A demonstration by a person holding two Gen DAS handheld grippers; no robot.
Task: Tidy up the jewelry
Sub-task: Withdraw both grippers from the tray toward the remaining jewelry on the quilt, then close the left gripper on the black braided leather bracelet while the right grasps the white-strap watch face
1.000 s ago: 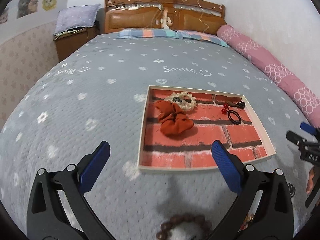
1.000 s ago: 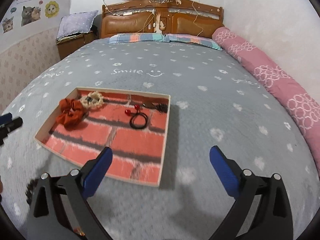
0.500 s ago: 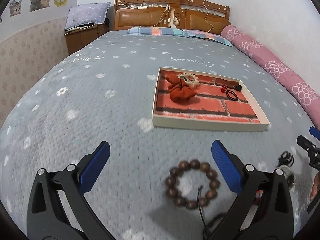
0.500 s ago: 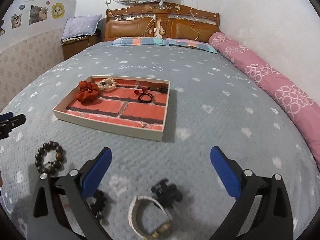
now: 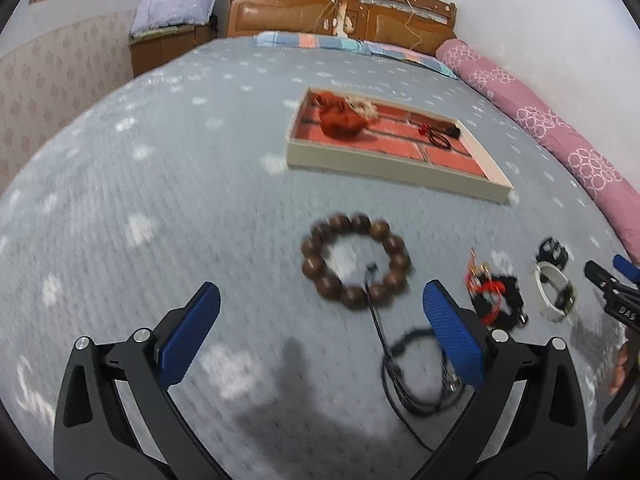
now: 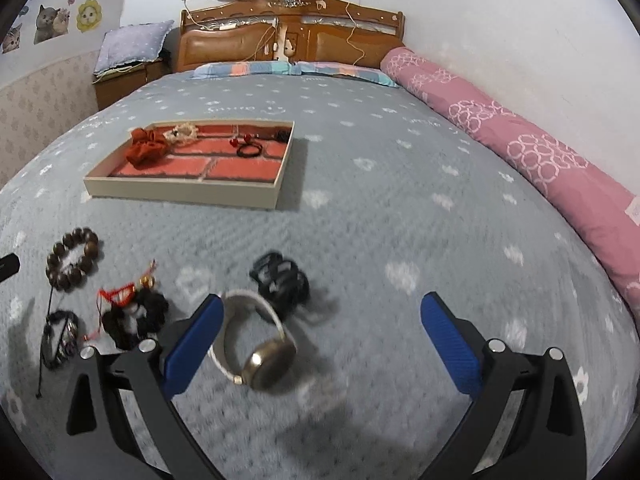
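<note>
Grey bedspread (image 6: 400,208) carries your brick-print tray (image 6: 180,192) of hair ties, with wooden bead bracelet (image 5: 356,264) and gold watch (image 6: 256,344) loose nearer you; both hand-held grippers, left (image 5: 320,332) and right (image 6: 320,332), gape empty.

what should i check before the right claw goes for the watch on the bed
1. Right claw open, nothing held: ok.
2. White-strapped, gold-faced watch lies between the fingers: not ok, it sits hard by the left finger.
3. Black plastic hair claw clip apart from the watch: cannot tell, blurred.
4. Left claw open and out of the way: ok.
5. Brick-patterned shallow tray has bare floor for the watch: ok.
</note>
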